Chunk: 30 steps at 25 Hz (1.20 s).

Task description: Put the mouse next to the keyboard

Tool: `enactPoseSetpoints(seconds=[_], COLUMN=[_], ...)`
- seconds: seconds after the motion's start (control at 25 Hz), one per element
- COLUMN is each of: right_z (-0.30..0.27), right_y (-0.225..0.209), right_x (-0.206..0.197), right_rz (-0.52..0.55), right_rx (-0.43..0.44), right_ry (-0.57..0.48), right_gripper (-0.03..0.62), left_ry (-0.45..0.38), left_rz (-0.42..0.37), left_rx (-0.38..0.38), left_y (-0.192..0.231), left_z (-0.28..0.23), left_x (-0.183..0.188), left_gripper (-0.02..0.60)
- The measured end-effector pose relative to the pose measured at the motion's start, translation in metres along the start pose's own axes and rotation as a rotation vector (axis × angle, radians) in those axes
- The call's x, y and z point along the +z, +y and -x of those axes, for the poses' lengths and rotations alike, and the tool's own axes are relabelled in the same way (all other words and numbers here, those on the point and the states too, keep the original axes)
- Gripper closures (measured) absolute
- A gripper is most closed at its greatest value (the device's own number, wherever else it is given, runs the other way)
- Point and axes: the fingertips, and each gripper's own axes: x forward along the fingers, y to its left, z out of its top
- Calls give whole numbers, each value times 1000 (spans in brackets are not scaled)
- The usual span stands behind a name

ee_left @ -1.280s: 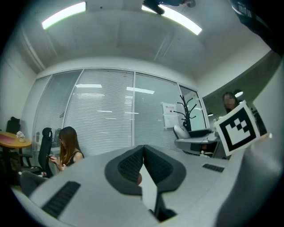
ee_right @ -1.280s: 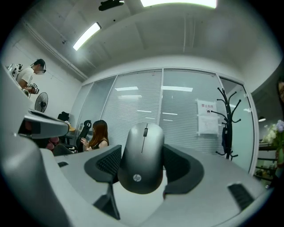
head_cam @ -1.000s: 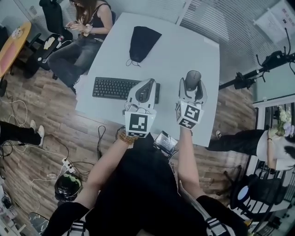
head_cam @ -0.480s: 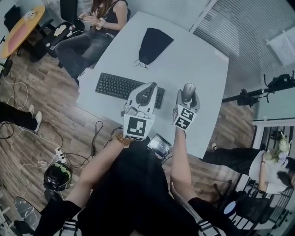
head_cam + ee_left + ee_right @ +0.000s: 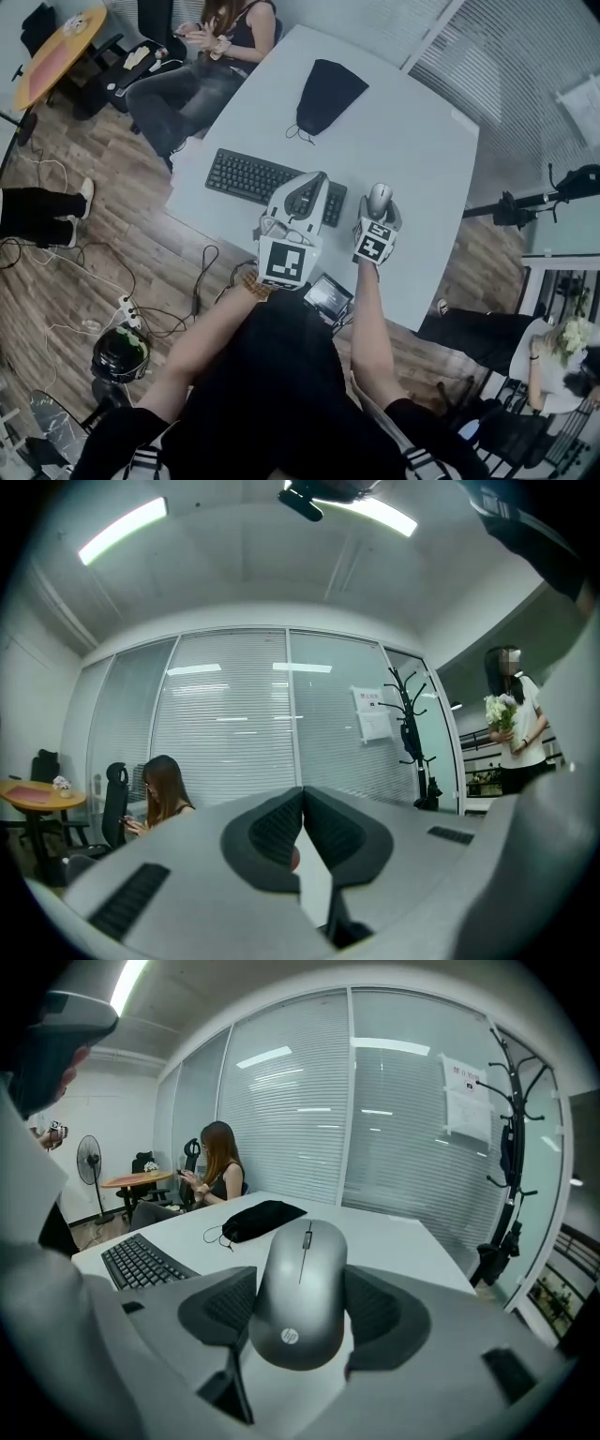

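Note:
A grey mouse (image 5: 300, 1290) sits clamped between the jaws of my right gripper (image 5: 300, 1312); in the head view the mouse (image 5: 379, 199) hangs over the white table (image 5: 412, 141), right of the black keyboard (image 5: 251, 178). The keyboard (image 5: 141, 1260) lies to the left in the right gripper view. My left gripper (image 5: 309, 192) hovers over the keyboard's right end. In the left gripper view its jaws (image 5: 302, 832) are pressed together with nothing between them, pointing up at the blinds.
A black pouch (image 5: 323, 94) with a cord lies at the table's far side; it also shows as the pouch (image 5: 258, 1218) beyond the mouse. A seated person (image 5: 202, 52) is at the table's far left corner. Cables and a power strip (image 5: 127, 309) lie on the wooden floor.
The right gripper with the mouse has drawn back toward the near edge and slightly left, closer to the keyboard's right end. The left gripper has stayed over the keyboard's right end.

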Motion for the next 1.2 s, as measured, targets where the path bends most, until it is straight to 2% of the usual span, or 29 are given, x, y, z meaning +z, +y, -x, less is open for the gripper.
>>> enactPoseSetpoints(seconds=[0.52, 1.2], right_z=[-38, -56], right_y=[21, 24], right_x=[-47, -98], right_rz=[-34, -83], right_rx=[28, 47], right_ry=[130, 281], right_gripper=[299, 299], left_ry=[17, 52], left_rz=[-5, -11], left_rx=[28, 30], left_y=[20, 22], left_z=[4, -2], left_x=[-12, -23], left_gripper=[569, 569])
